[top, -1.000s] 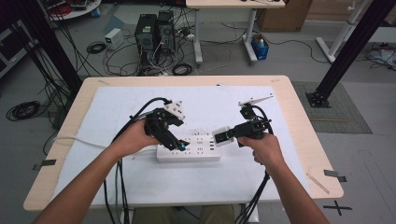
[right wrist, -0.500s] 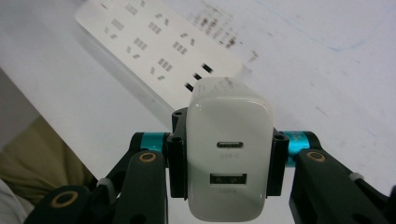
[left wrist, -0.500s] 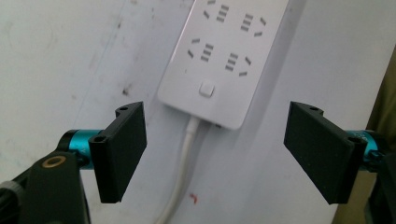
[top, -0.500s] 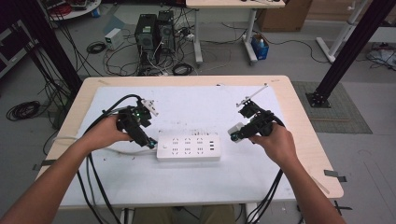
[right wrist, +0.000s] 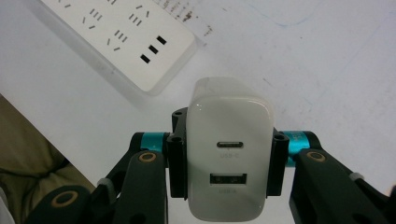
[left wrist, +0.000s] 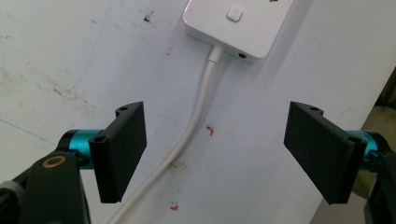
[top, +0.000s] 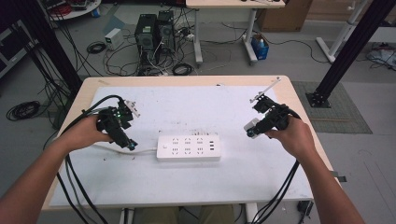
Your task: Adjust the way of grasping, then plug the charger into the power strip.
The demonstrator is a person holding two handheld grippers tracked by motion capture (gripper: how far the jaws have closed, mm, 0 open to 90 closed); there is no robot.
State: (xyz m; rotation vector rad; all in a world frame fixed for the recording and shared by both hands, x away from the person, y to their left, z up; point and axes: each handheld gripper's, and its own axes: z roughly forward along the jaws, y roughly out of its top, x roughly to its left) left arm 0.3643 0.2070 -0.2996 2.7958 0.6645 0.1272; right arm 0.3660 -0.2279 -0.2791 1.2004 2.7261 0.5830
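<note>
The right claw (right wrist: 226,154) grips a white USB charger (right wrist: 229,144); the left claw (left wrist: 224,149) is wide open, empty. Next, probably: align the charger over the power strip (top: 188,148).

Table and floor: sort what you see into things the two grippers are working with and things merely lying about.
In use:
right gripper, shut on white USB charger
power strip
left gripper, open above the strip's cable

Lying about:
computer towers
floor cables
blue bottle
</note>
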